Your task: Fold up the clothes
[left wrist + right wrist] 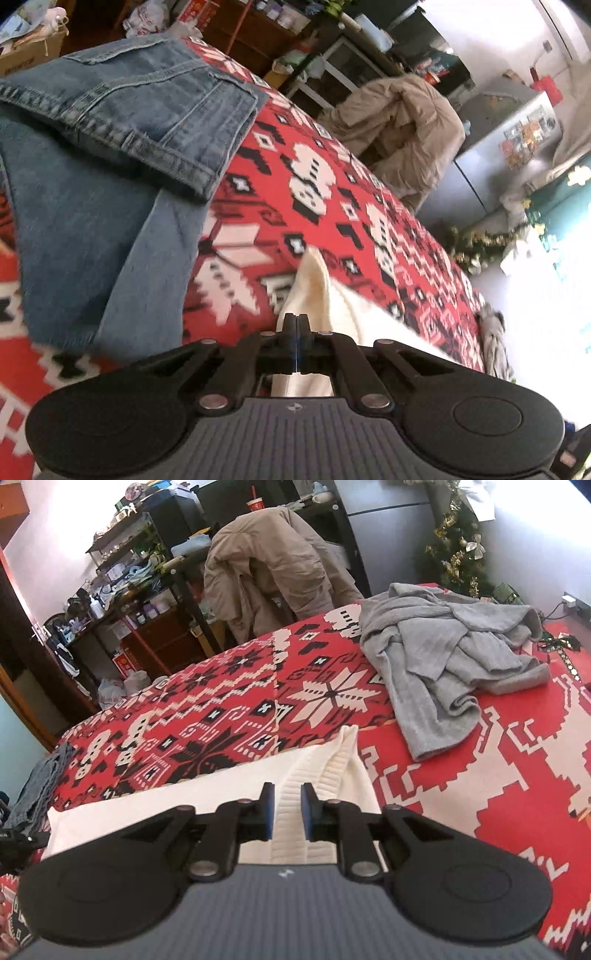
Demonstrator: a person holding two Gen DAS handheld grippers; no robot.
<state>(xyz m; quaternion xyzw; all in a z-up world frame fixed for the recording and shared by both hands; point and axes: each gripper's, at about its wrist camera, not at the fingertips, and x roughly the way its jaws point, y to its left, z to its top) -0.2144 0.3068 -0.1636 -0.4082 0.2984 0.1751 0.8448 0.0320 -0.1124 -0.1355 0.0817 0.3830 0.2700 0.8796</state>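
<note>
A cream knitted garment (177, 797) lies on a red patterned blanket (221, 701) on the bed. My right gripper (287, 794) hangs just over it, its jaws a little apart, with the ribbed cream band (291, 812) running between the blue pads; I see no pinch. In the left wrist view my left gripper (297, 319) is shut on a raised fold of the same cream garment (314, 280). Folded blue jeans (110, 147) lie on the blanket to the left of it.
A crumpled grey sweater (443, 653) lies on the far right of the bed. Beyond the bed stand a chair draped with a beige jacket (273, 565), cluttered shelves (122, 583) and a decorated Christmas tree (458, 546). The jeans (40, 779) sit at the bed's left edge.
</note>
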